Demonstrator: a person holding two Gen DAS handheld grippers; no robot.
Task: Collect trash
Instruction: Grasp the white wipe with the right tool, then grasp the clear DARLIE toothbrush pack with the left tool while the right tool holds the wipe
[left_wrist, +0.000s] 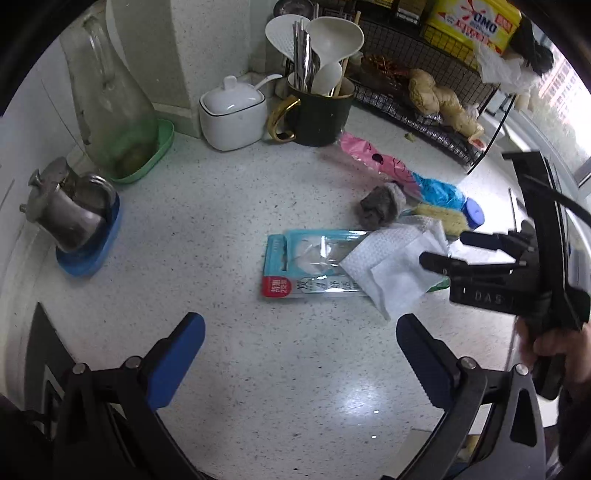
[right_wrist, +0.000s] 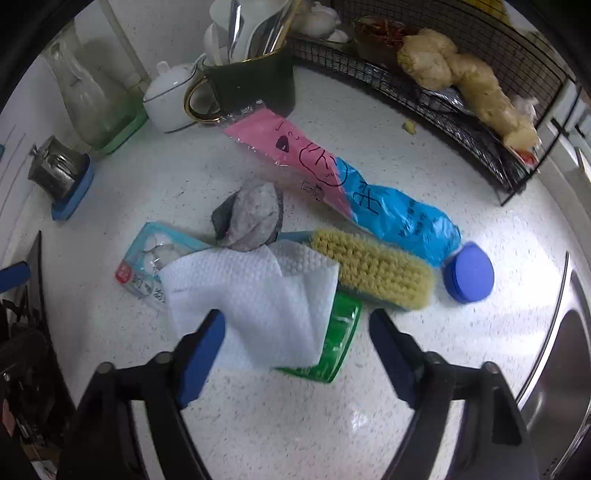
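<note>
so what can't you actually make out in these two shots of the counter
- Green packet: right wrist view, mostly under the paper towel; printing unreadable.
- Teal blister pack: both views, one end under the towel; label too small to read.
- Scrub brush: left wrist view, largely hidden behind the towel and the right gripper.
- Sink: right wrist view, cut off by the fisheye edge.
</note>
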